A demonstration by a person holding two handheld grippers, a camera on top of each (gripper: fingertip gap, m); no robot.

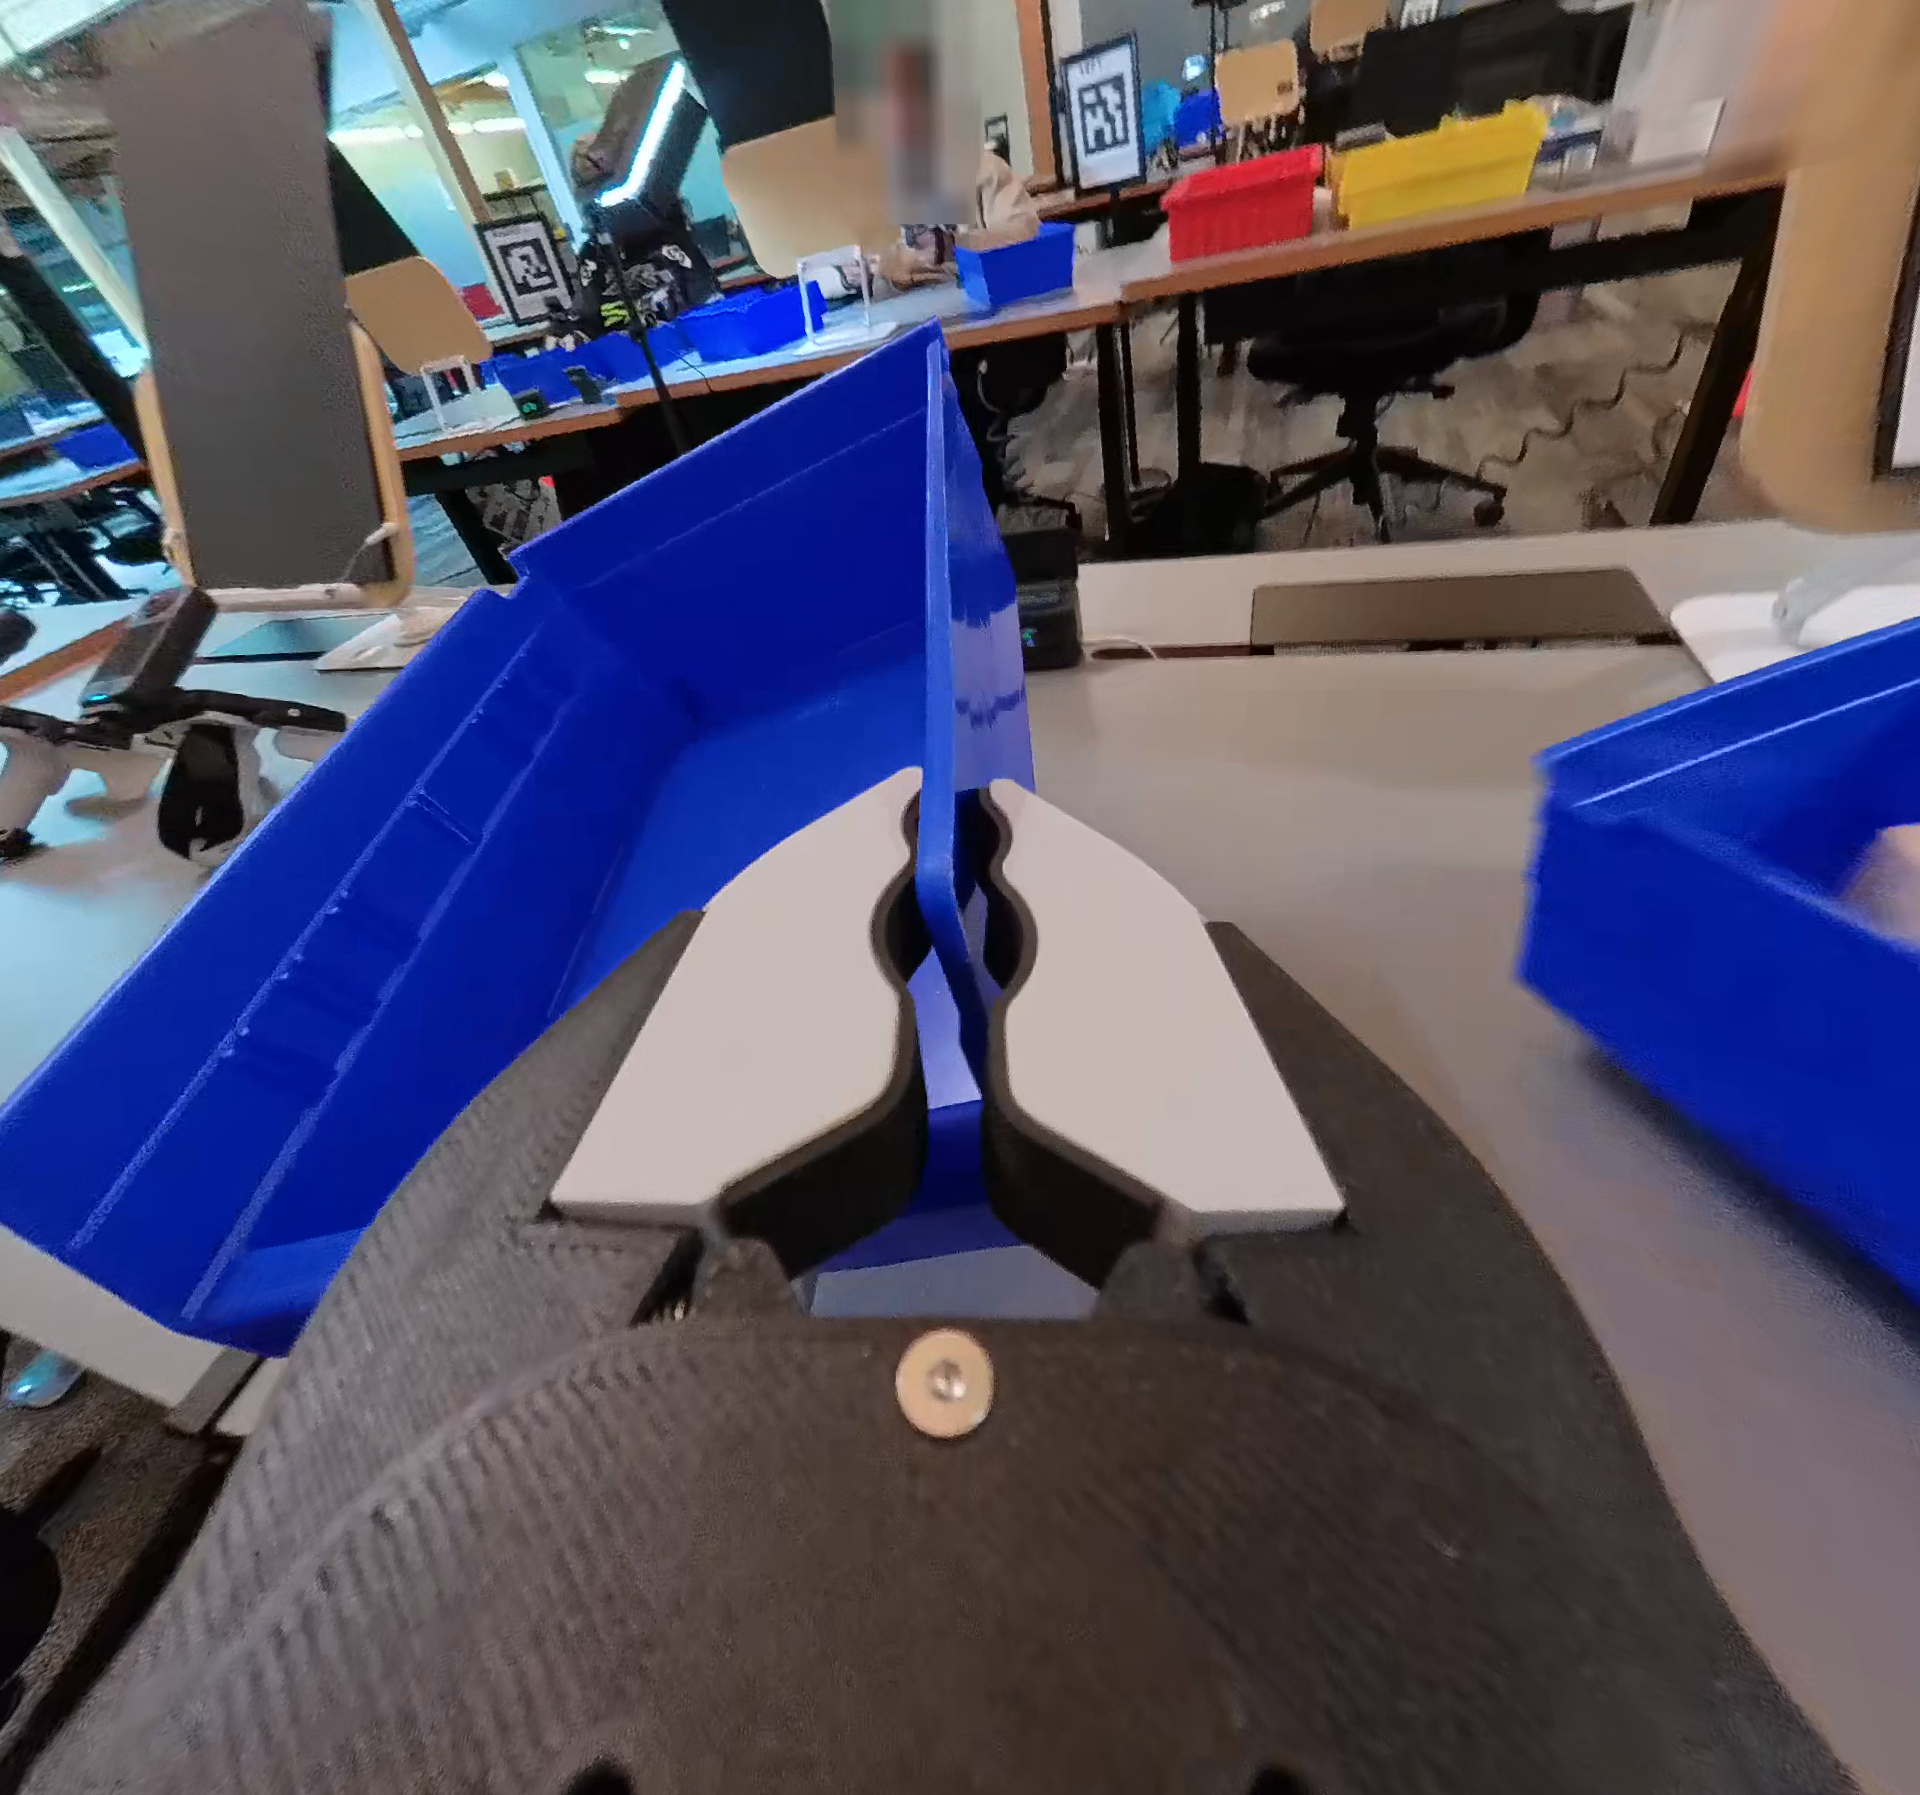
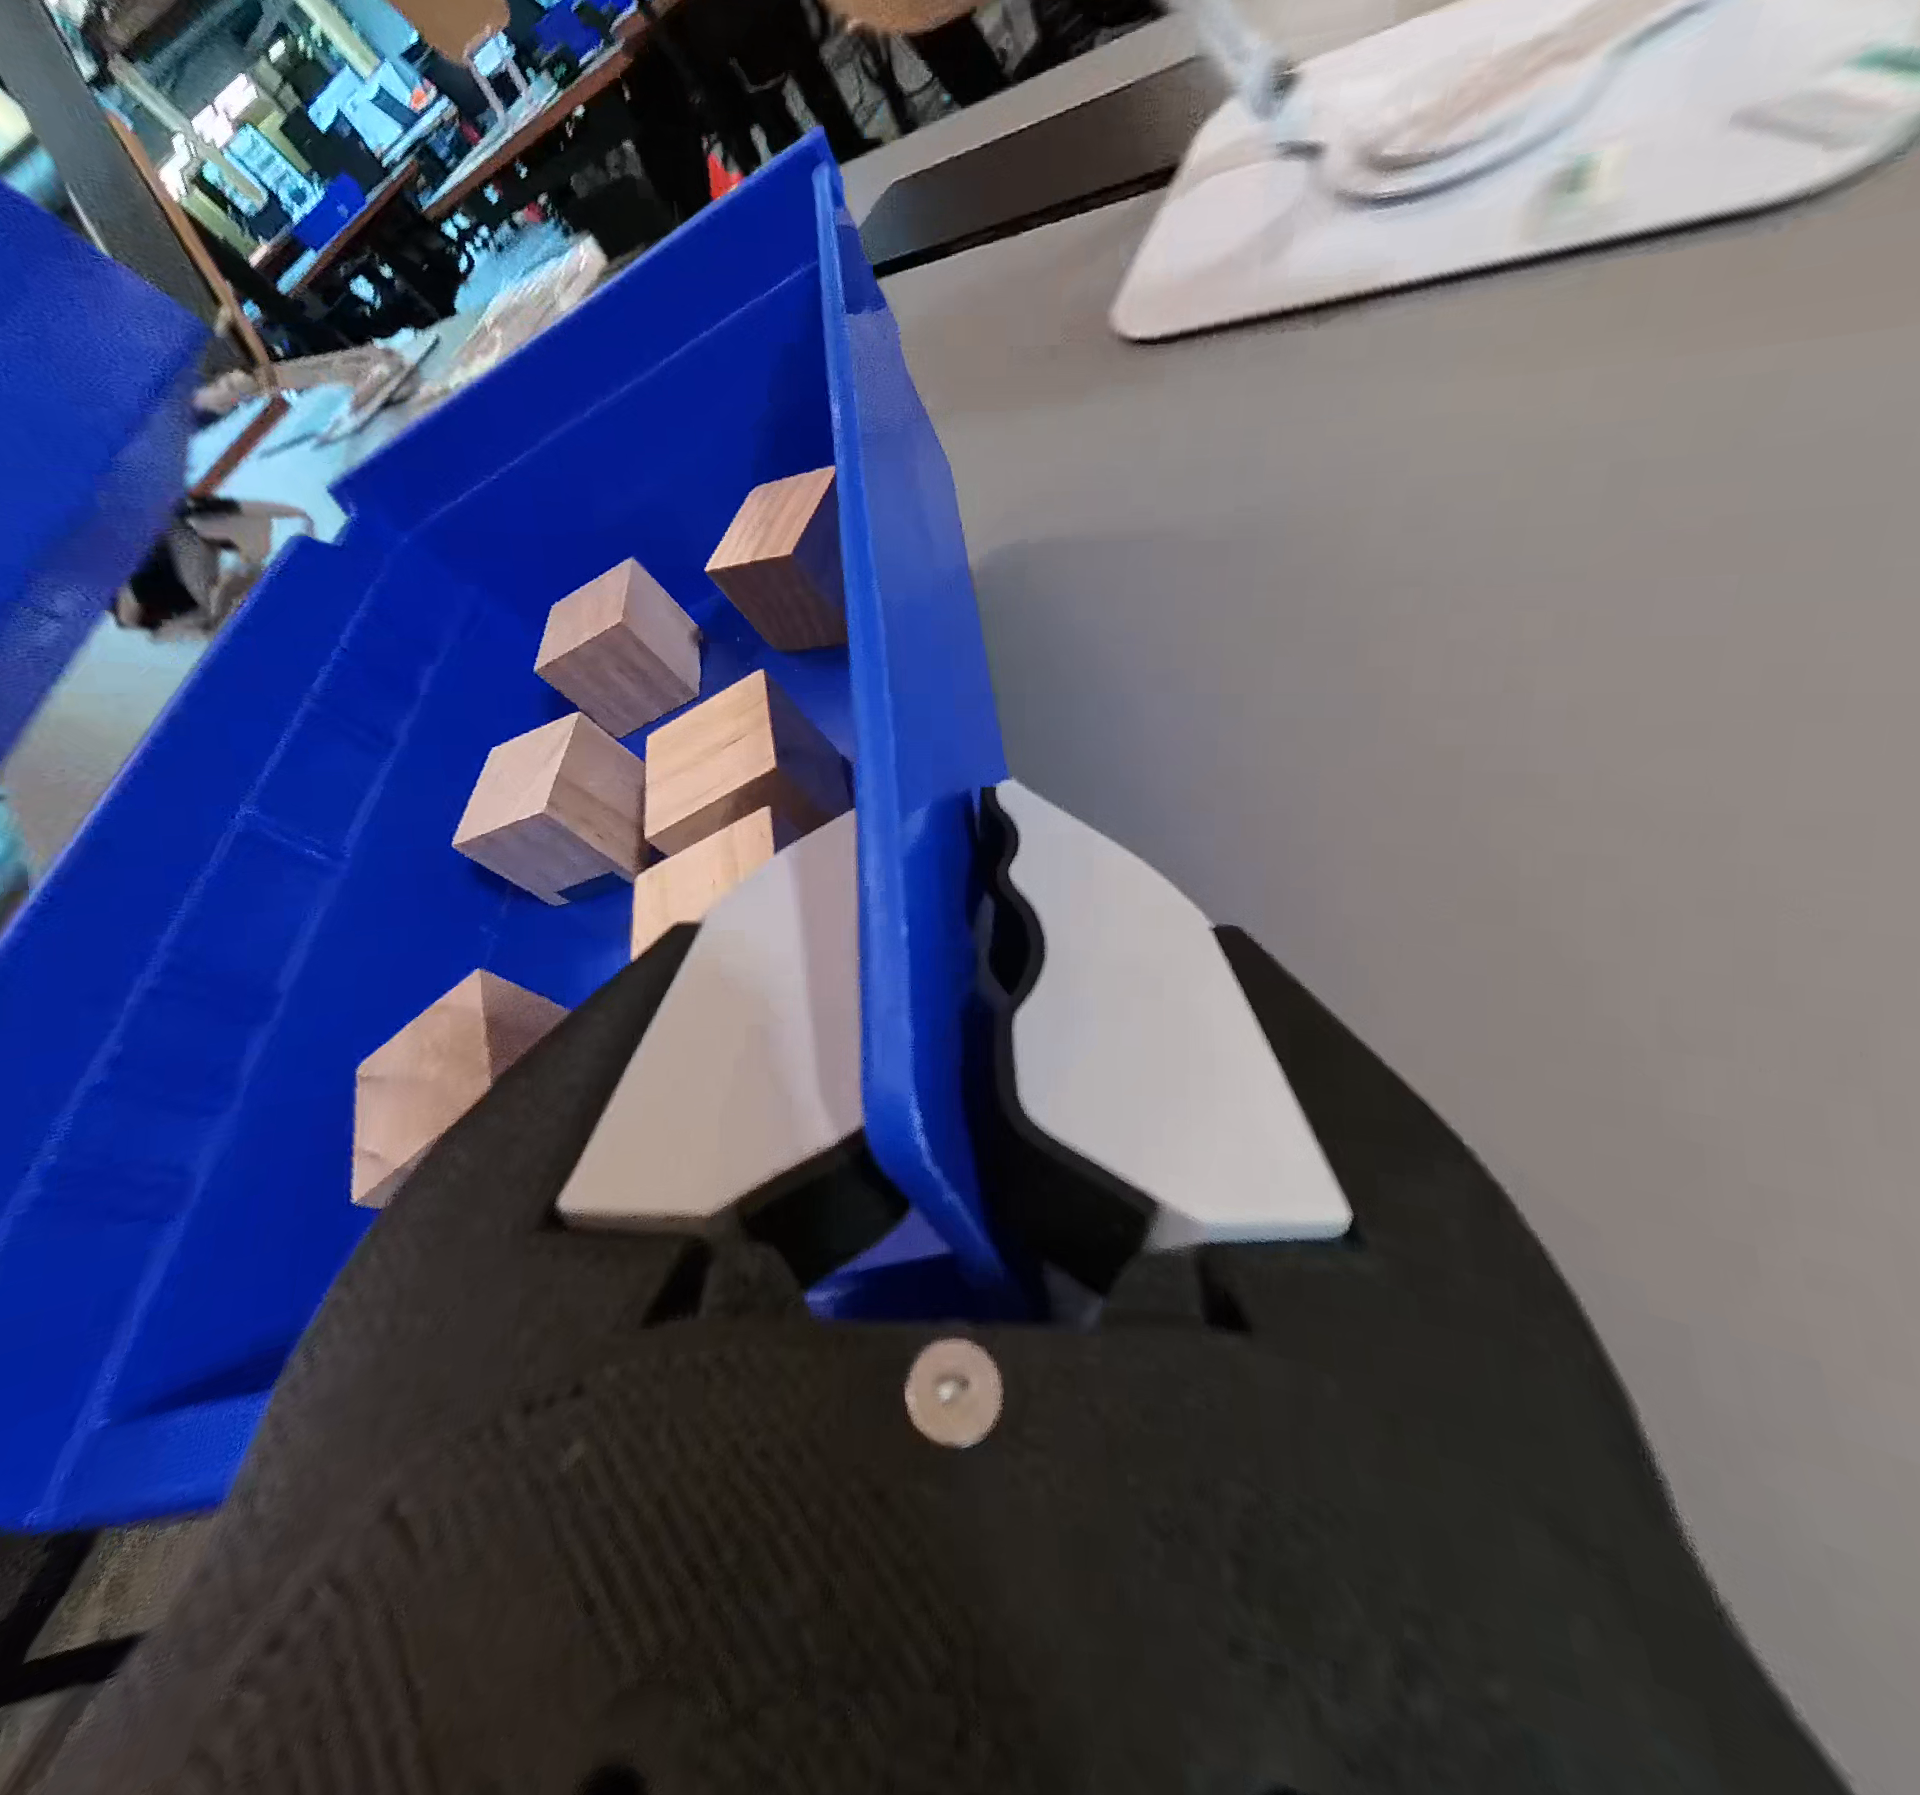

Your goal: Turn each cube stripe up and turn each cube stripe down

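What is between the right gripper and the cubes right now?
The blue bin's side wall. The right gripper is clamped over that wall, one finger inside, one outside, so it is occupied holding the bin. The wooden cubes lie loose on the bin floor just beyond the inner finger, with nothing else covering them.

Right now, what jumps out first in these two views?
Each gripper is clamped on the side wall of a blue bin: the left gripper holds an empty bin, the right gripper a tilted bin. Loose wooden cubes lie inside that bin, just left of the fingers.
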